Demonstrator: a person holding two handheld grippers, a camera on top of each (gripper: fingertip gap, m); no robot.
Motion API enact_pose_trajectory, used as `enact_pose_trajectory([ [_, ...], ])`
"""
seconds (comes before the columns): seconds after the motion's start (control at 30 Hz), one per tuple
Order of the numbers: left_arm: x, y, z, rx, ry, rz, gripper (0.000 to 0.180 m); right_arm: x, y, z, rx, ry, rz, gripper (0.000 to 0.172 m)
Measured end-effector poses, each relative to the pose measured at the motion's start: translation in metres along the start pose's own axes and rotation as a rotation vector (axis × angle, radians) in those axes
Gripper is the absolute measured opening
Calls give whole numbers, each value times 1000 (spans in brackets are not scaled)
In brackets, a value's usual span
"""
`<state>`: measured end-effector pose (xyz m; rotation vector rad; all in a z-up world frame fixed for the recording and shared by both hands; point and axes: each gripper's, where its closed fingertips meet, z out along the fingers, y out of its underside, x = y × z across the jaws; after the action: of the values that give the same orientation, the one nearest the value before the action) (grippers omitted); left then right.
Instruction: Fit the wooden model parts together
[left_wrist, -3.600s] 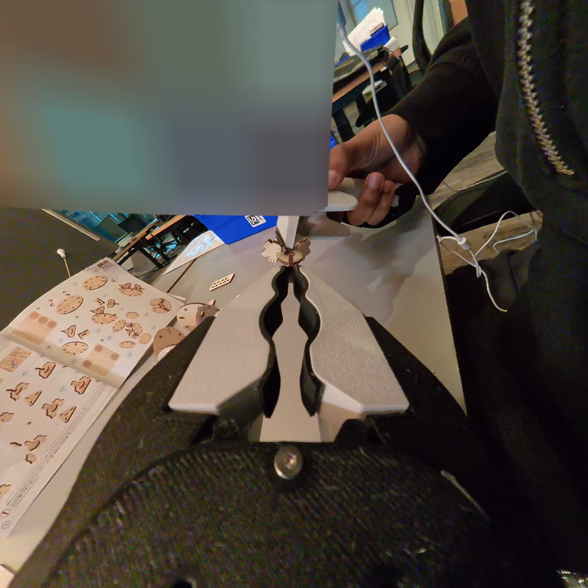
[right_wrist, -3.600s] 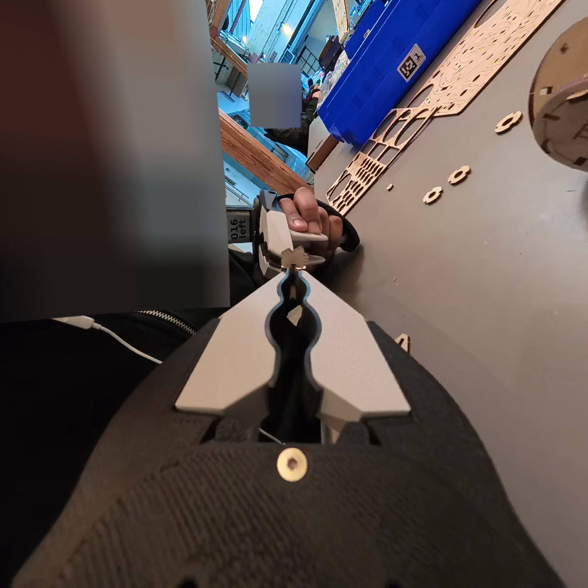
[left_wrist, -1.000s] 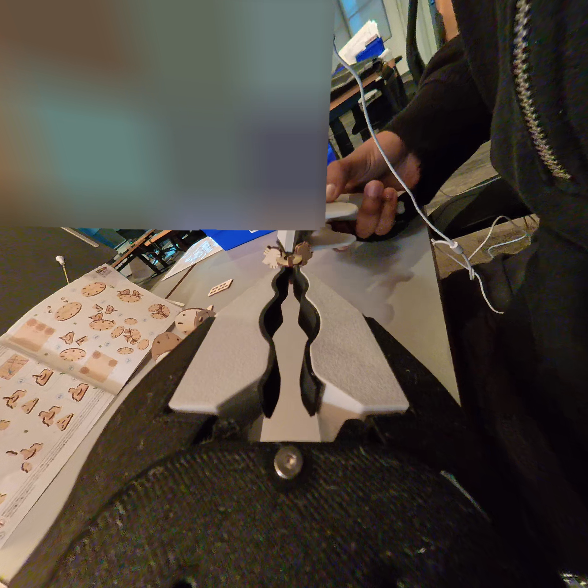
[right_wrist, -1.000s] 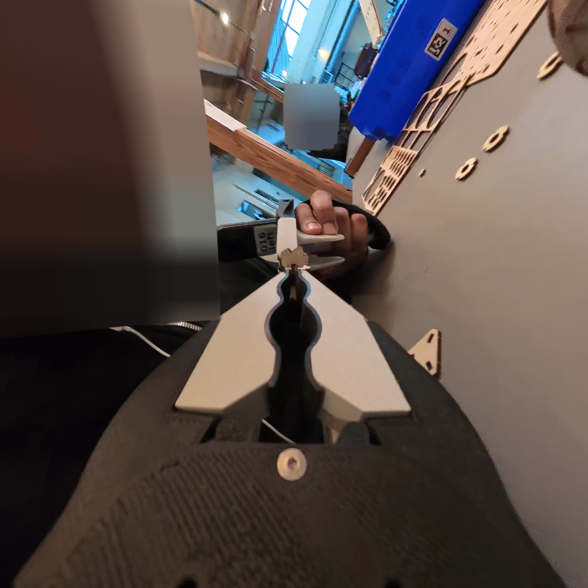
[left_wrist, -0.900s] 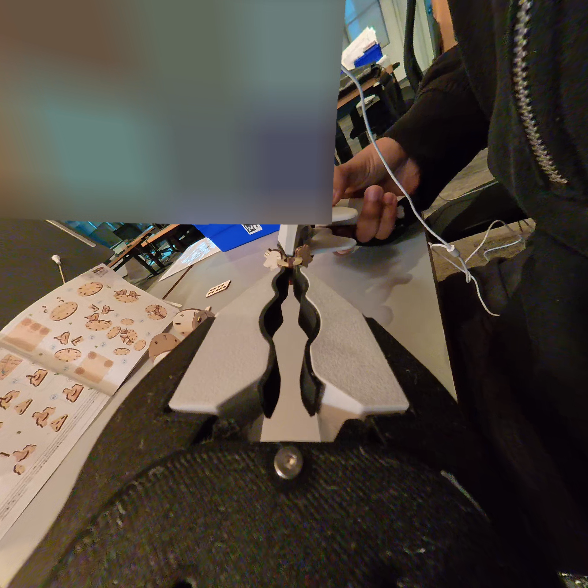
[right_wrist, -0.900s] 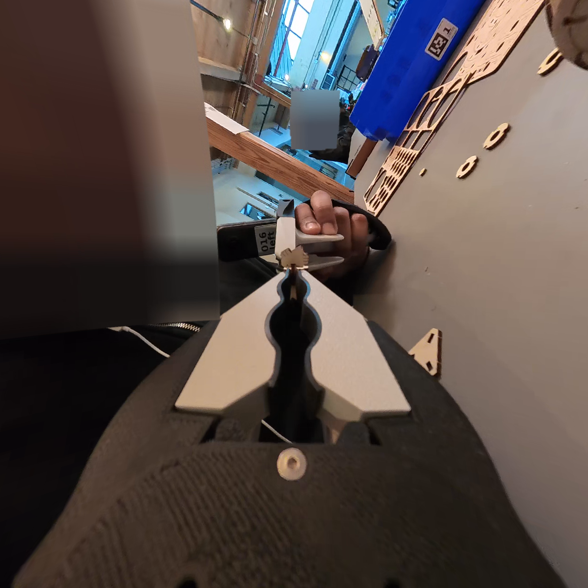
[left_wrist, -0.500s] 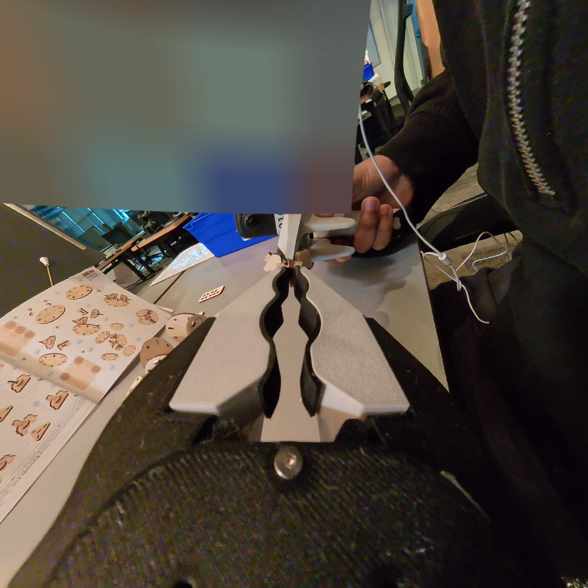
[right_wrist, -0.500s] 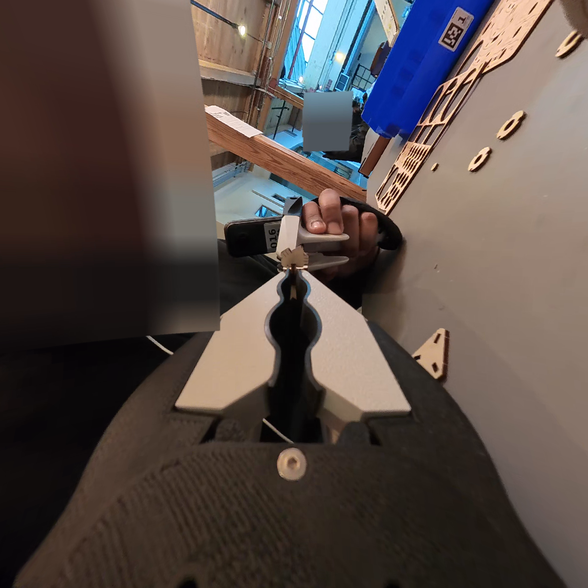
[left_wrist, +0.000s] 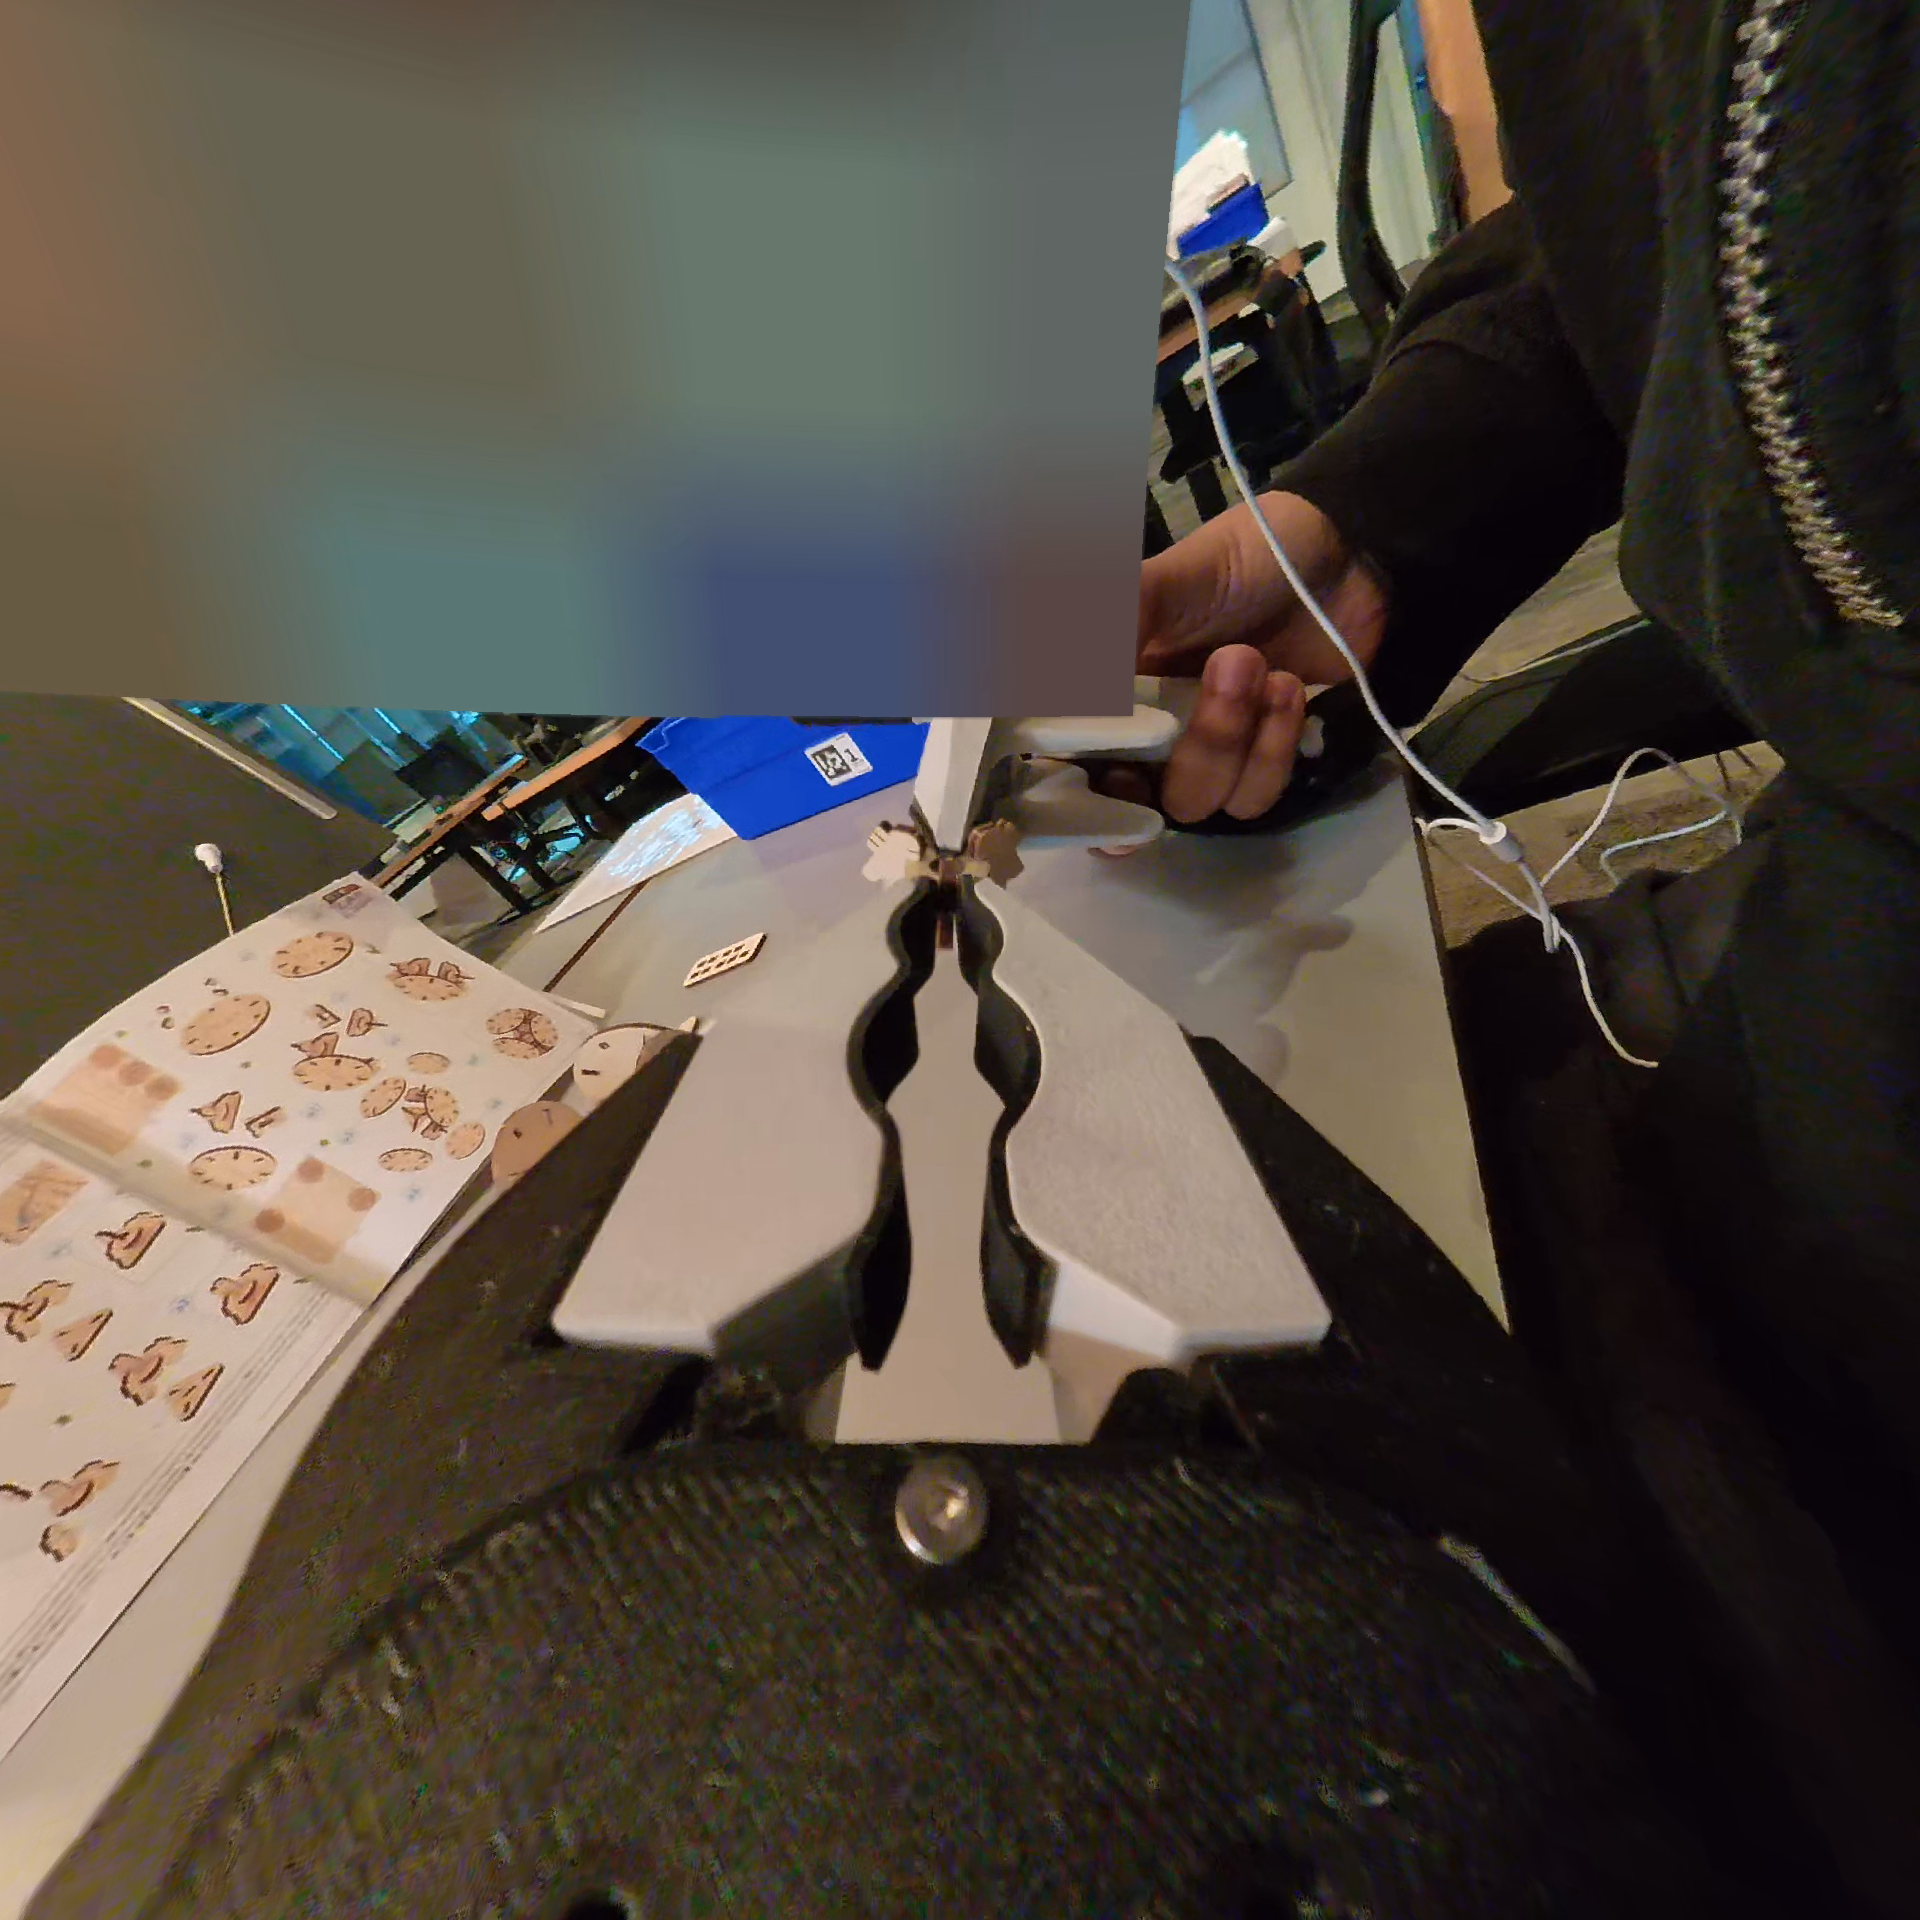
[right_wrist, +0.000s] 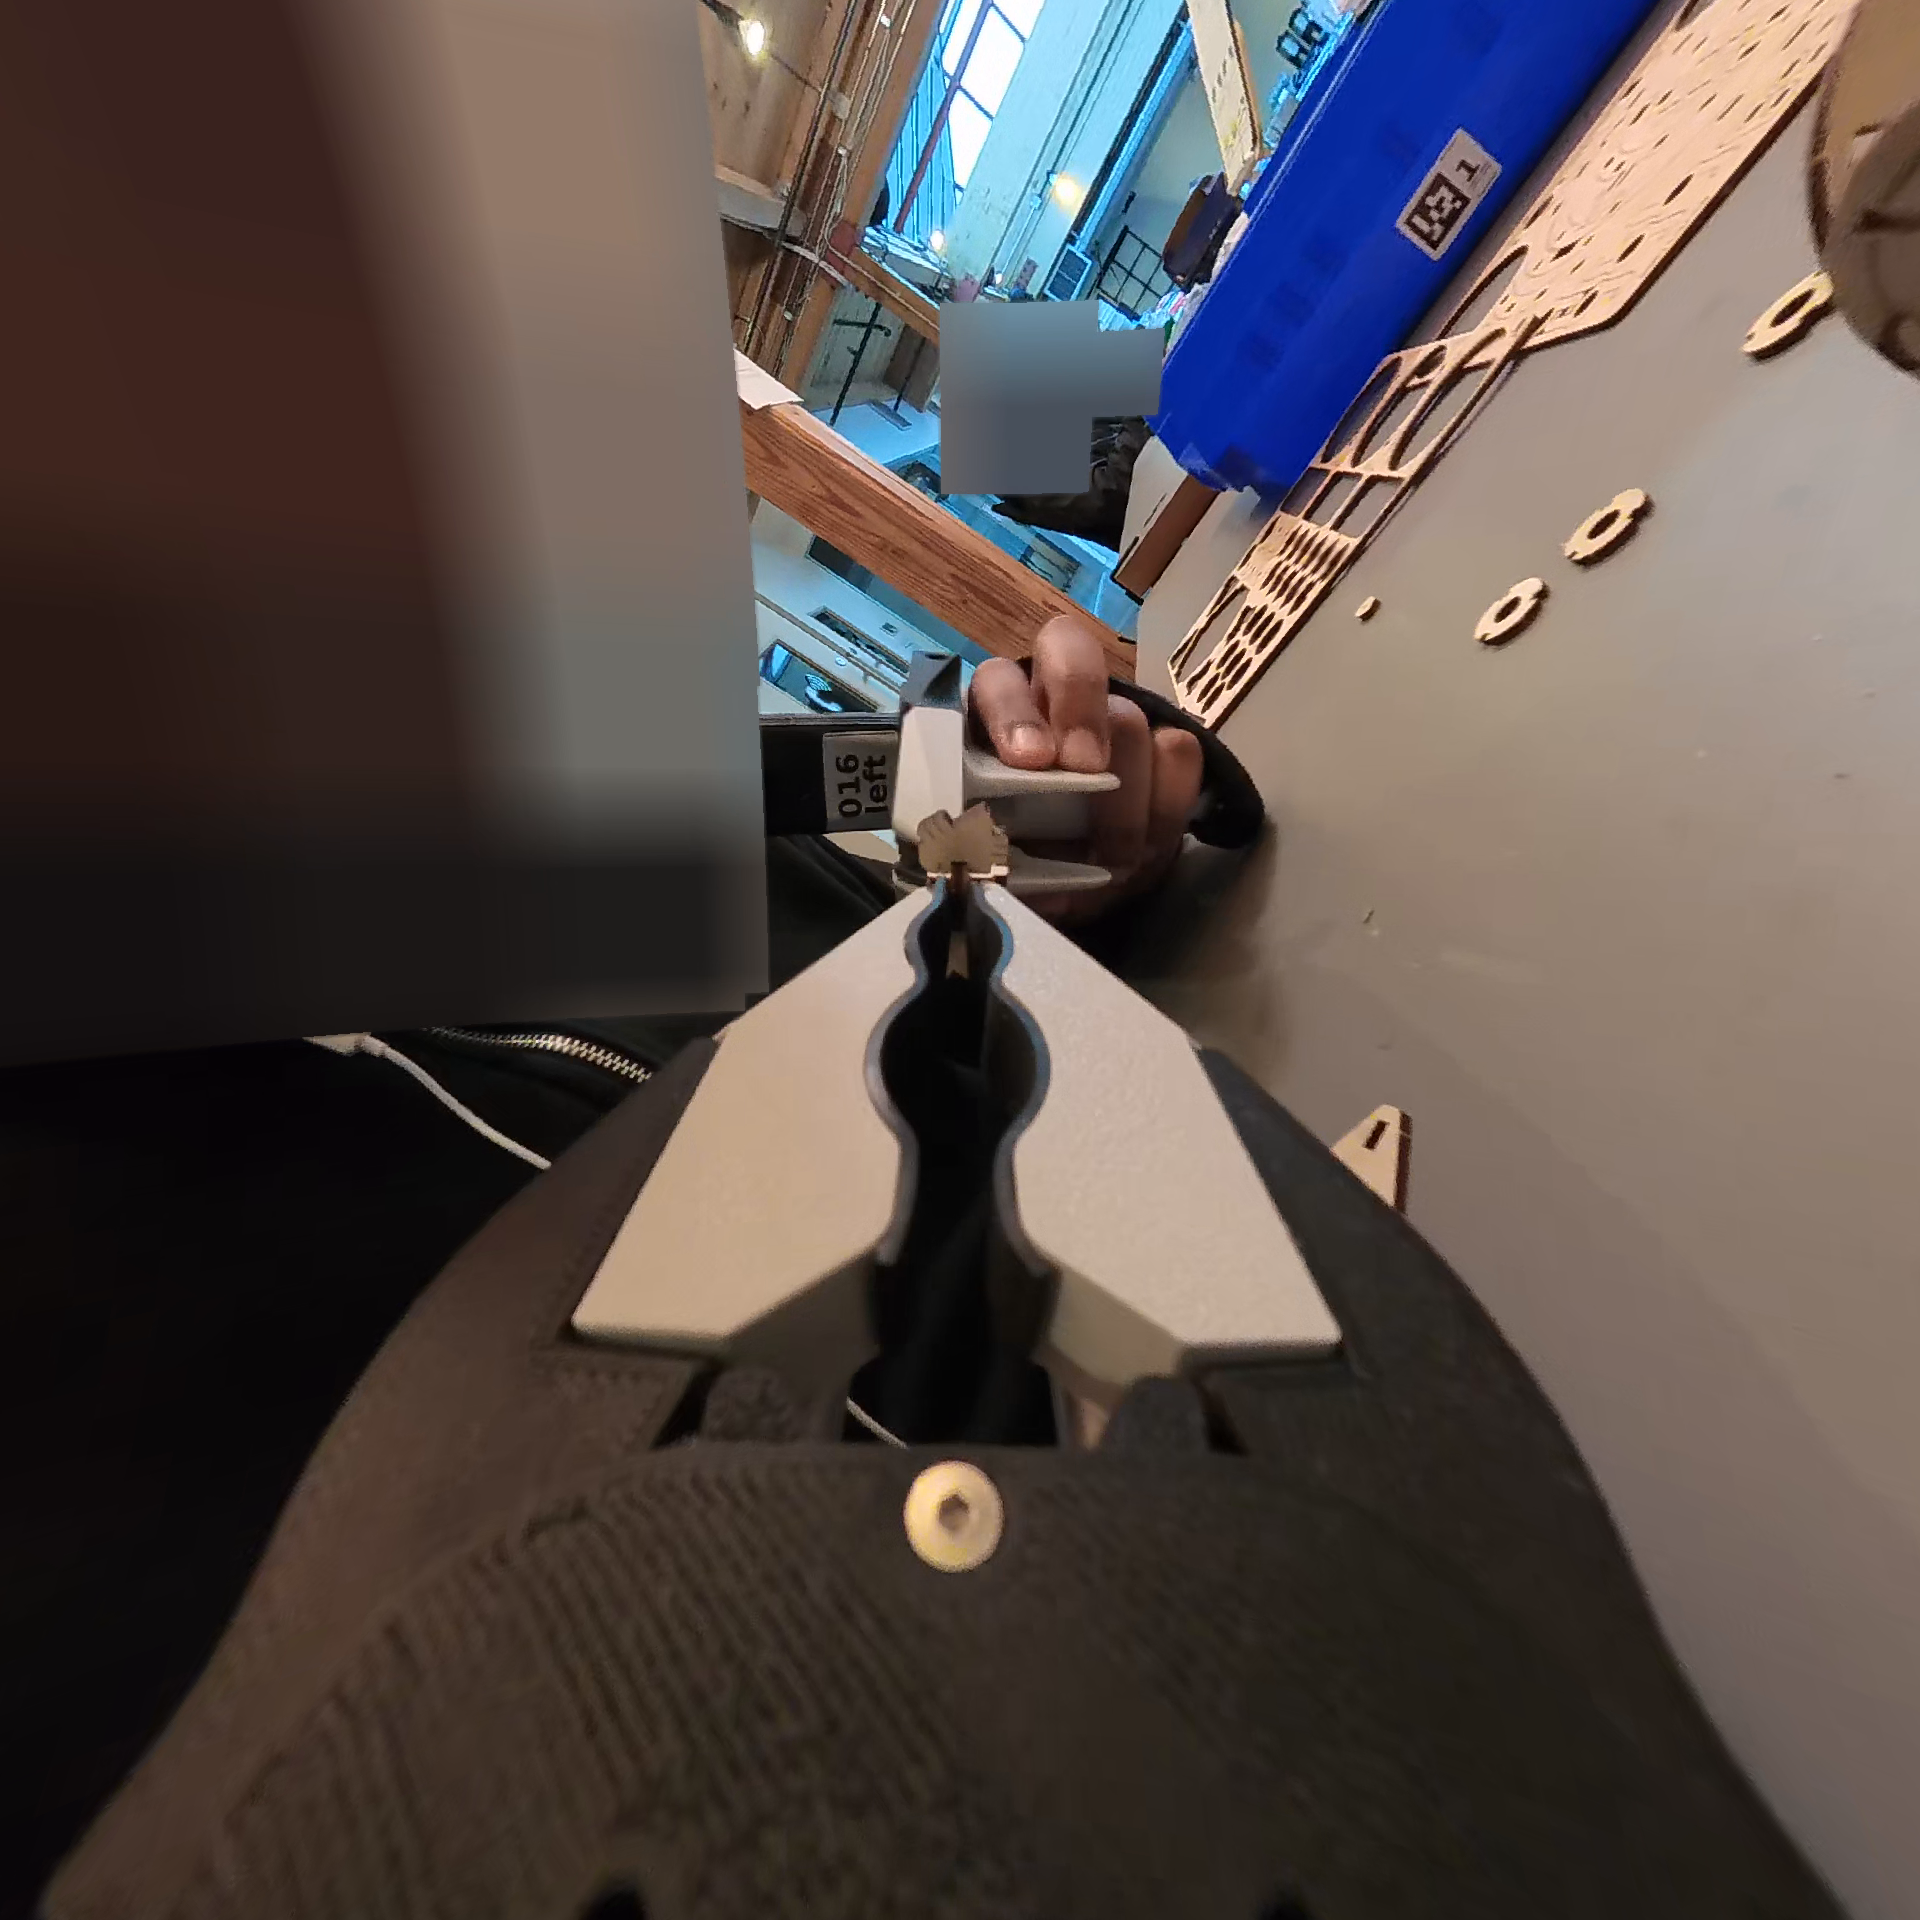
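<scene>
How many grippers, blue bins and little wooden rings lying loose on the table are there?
Grippers: 2 (left gripper, right gripper)
Blue bin: 1
Rings: 3
Total: 6

Both grippers, left (left_wrist: 943, 881) and right (right_wrist: 958, 891), have matt, finely grained grey plastic fingers (left_wrist: 1122, 1143) on rough, layered black plastic bodies, each with a shiny metal screw (left_wrist: 939, 1507). The toothed part (left_wrist: 940, 854) pinched where their tips meet is pale, thin unvarnished wood with darker cut edges. Same bare wood: the cut-out sheet (right_wrist: 1382, 436), the rings (right_wrist: 1605, 530) and the discs (left_wrist: 623, 1055). The table (left_wrist: 1247, 997) is smooth matt grey. The booklet (left_wrist: 208, 1122) at left is slightly glossy printed paper. The far bin (left_wrist: 769, 769) is smooth blue plastic. The jacket (left_wrist: 1766, 312) is black cloth with a metal zip
</scene>
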<state>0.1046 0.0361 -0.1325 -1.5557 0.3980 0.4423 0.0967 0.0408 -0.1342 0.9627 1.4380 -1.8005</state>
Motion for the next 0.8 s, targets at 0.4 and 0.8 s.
enact_pose_trajectory([
  [0.4,-1,0,-1,2,0,-18,1,-2,-1,-1,5,-6,-25,0],
  [0.8,3,1,0,-9,29,-34,1,-3,0,-2,-7,2,-47,0],
])
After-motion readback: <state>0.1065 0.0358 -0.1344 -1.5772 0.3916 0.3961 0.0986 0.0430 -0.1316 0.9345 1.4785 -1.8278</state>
